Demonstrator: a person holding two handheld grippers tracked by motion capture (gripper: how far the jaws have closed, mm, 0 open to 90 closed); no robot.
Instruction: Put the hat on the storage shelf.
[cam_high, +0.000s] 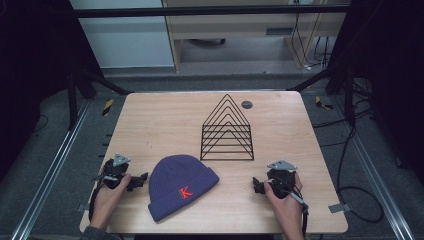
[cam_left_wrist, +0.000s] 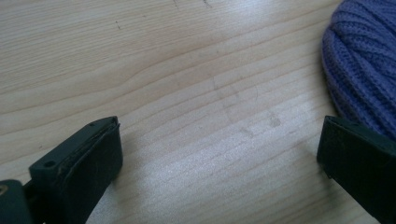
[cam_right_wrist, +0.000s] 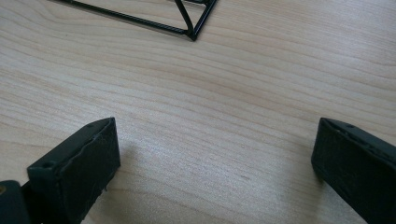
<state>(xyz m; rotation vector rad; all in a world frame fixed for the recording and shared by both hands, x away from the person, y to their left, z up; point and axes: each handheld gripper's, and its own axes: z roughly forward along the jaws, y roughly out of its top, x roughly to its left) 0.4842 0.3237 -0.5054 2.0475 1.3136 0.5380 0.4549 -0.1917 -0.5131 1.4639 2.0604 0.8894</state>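
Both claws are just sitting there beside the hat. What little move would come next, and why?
Probably the left claw slides toward the purple hat to pinch its edge: its jaws are open, and the hat lies right beside one jaw, untouched.

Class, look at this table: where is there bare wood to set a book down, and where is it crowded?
Free: the far-left stretch of the table, left of the wire rack and beyond the knit beanie; also the strip right of the rack. Crowded: the near edge, where the left tool, the beanie and the right tool sit side by side.
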